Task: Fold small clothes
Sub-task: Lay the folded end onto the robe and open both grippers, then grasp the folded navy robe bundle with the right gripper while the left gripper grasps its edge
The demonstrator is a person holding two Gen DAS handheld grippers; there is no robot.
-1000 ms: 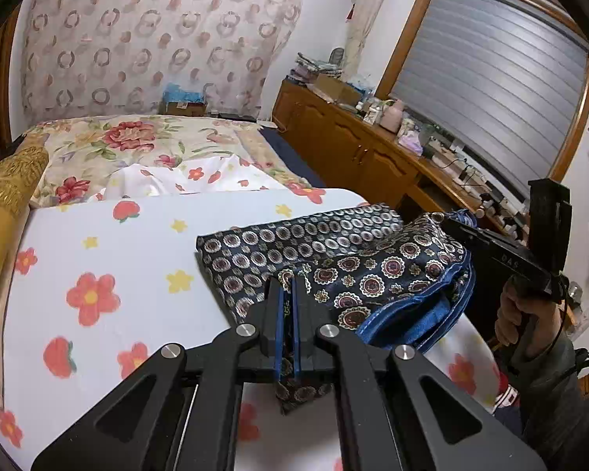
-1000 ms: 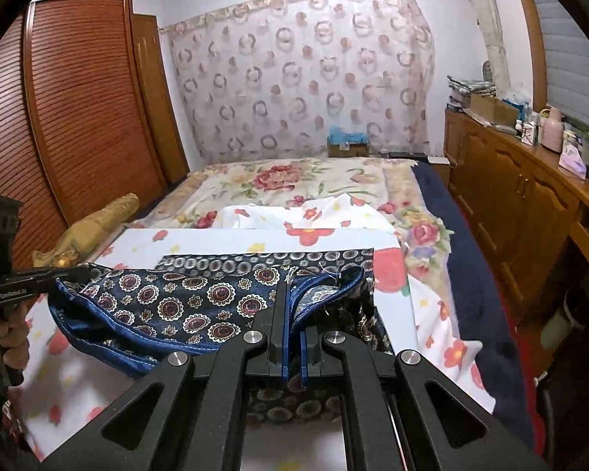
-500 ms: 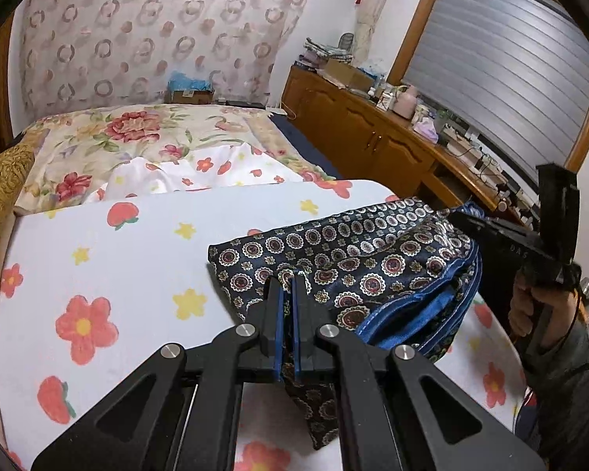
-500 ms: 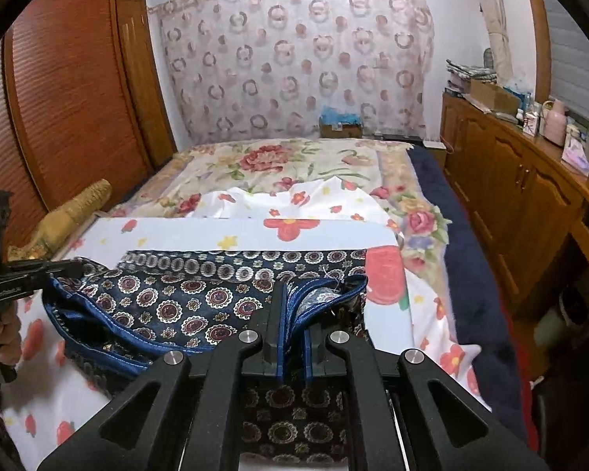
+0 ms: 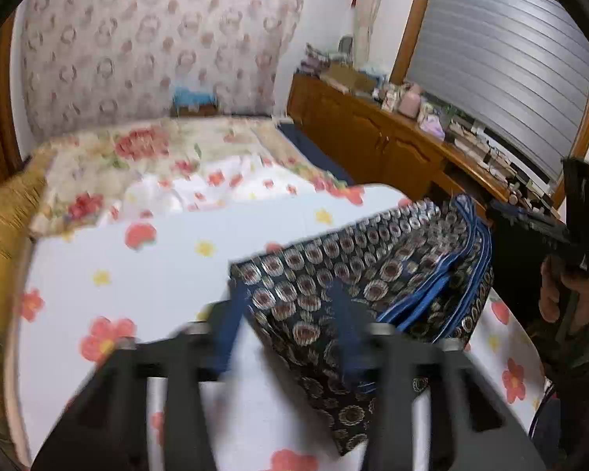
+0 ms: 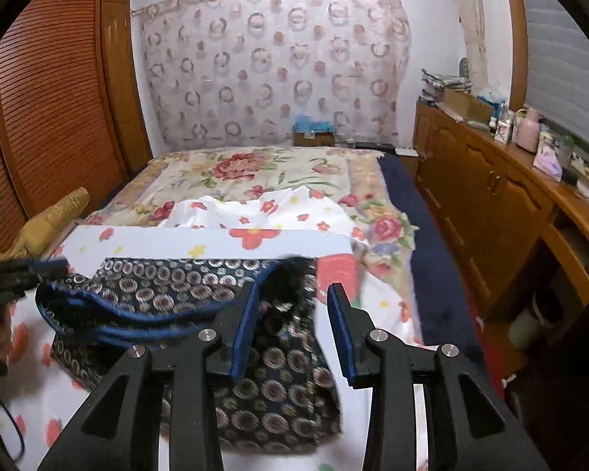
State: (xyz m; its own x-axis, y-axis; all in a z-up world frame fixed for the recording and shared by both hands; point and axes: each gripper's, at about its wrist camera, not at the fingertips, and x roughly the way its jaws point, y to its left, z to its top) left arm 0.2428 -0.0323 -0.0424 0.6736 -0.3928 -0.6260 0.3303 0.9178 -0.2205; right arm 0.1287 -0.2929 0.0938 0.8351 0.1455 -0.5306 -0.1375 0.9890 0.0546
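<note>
A dark navy patterned garment (image 5: 357, 274) with blue trim lies folded on the white flowered board (image 5: 137, 259). It also shows in the right wrist view (image 6: 200, 294). My left gripper (image 5: 290, 329) is open, its blurred fingers spread at the garment's near edge. My right gripper (image 6: 292, 325) is open, its jaws standing apart over the garment's right part. The right gripper also shows in the left wrist view (image 5: 530, 227), held by a hand. The left gripper also shows in the right wrist view (image 6: 39, 267) at the garment's left end.
The board lies on a bed with a floral cover (image 6: 255, 172). A wooden cabinet (image 6: 491, 204) with clutter on top runs along the right. A wooden wardrobe (image 6: 51, 98) stands at the left. A yellow pillow (image 6: 47, 223) lies by the board's left edge.
Both grippers have opened and let go of the garment's blue-trimmed edges. The garment has dropped onto the board, folded over itself.
</note>
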